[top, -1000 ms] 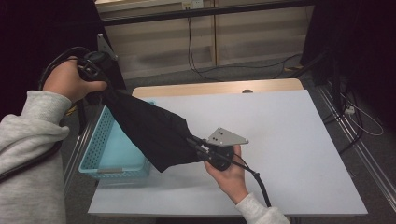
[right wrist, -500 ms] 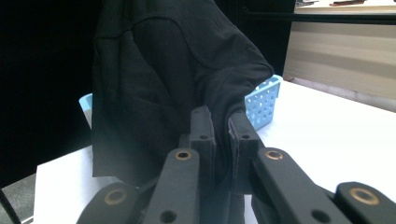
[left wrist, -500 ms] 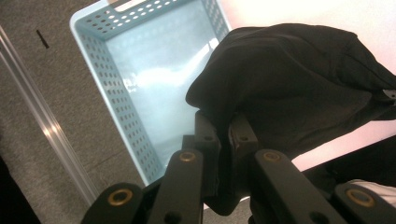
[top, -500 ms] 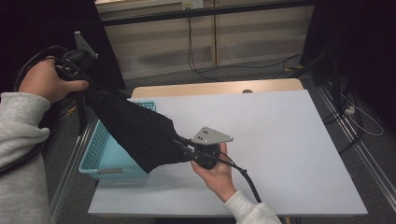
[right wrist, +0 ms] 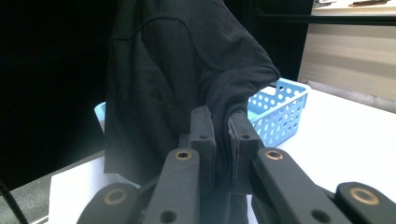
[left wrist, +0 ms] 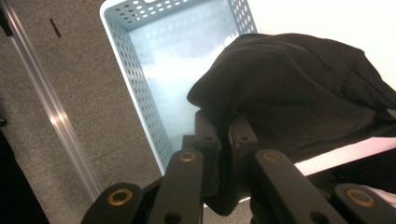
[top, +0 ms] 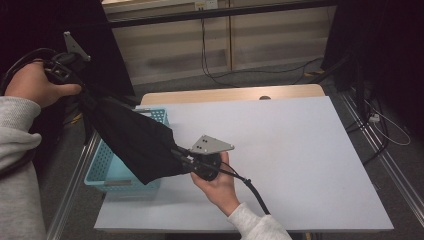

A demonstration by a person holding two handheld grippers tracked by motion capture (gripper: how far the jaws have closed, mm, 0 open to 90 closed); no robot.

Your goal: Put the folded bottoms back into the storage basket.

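A black cloth (top: 135, 140) hangs stretched between my two grippers, over the light-blue perforated basket (top: 112, 175) at the table's left edge. My left gripper (top: 82, 90) is raised high at the far left, off the table, and is shut on one end of the cloth (left wrist: 299, 98). My right gripper (top: 180, 157) sits low over the table beside the basket, shut on the other end of the cloth (right wrist: 187, 79). In the left gripper view the inside of the basket (left wrist: 177, 65) lies below the cloth. The basket's corner (right wrist: 280, 112) shows behind the cloth in the right gripper view.
The white table (top: 290, 150) stretches bare to the right of the basket. A metal rail (top: 75, 175) runs along the floor left of the table. Cables (top: 220, 75) lie on the floor behind it, with dark curtains at both sides.
Both grippers have moved left with the cloth held taut between them; the left hand has gone further off the table's left side, and the cloth now covers more of the basket.
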